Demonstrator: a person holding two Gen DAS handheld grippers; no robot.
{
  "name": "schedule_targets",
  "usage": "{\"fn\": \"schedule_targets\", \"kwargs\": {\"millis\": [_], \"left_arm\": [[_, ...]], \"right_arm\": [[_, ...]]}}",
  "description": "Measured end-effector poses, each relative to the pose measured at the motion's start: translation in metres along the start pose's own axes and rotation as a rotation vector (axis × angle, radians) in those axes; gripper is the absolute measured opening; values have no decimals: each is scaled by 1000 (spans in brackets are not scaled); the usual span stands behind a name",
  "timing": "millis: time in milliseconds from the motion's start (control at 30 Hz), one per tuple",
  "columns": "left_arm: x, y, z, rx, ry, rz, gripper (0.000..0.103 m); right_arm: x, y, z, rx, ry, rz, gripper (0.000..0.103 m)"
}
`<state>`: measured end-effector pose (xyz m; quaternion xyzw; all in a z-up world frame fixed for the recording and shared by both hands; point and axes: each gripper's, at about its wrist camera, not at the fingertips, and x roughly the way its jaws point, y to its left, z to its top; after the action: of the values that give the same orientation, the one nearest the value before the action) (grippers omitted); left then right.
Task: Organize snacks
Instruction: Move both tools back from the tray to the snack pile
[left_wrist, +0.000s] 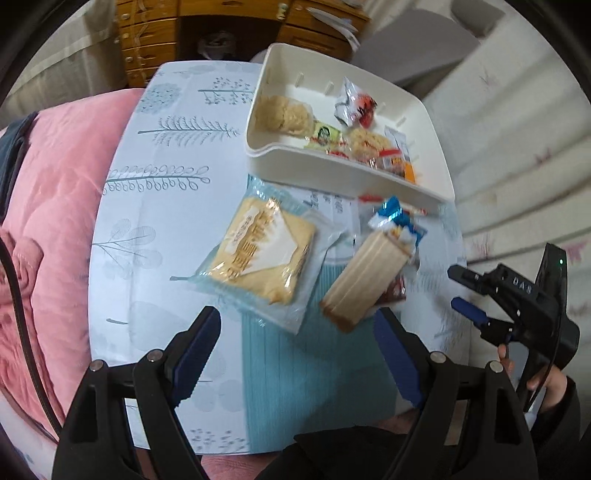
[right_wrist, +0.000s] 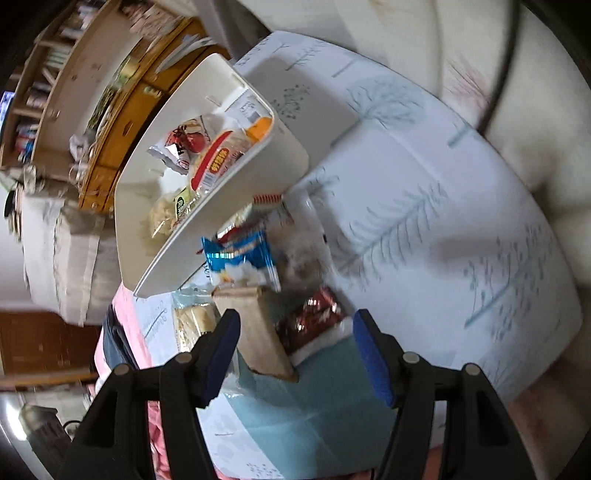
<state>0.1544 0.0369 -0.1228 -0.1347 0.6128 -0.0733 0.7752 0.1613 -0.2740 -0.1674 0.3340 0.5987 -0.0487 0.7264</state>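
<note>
Item: wafer pack (right_wrist: 264, 332), a long pale block in clear wrap, lying loose on the surface (right_wrist: 424, 192) outside the white tray (right_wrist: 236, 206).

Position relative to the right gripper (right_wrist: 295, 354): directly ahead and partly between the fingers, nearer the left finger; no contact between pads and wrap is seen. The jaws are held apart and are opening slightly. The long axis of the pack is judged to run away from the gripper toward the tray, roughly along the pointing line, so the short width is presented across the jaws.

Position relative to the left gripper (left_wrist: 299, 349): ahead and to the right, just past the right finger. The jaws are spread wide and nothing is held.

Adjacent items: a red wrapper (right_wrist: 314, 321) just right of the pack; a blue packet (right_wrist: 240, 254) at its far end; a square cracker pack (left_wrist: 258, 251) to its left.

The right gripper is judged the nearer. Blur leaves it uncertain whether the pack rests flat or tilted on the red wrapper.
</note>
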Motion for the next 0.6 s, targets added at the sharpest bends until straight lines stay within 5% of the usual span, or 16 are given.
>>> {"fn": "schedule_targets", "kwargs": {"millis": [433,600], "left_arm": [[16,35,0,235,113,13,84],[33,42,9,292,163,25,92]], "right_arm": [[9,1,-80,178,-106,29,68],[19,11,-91,206,-120,46,73]]}}
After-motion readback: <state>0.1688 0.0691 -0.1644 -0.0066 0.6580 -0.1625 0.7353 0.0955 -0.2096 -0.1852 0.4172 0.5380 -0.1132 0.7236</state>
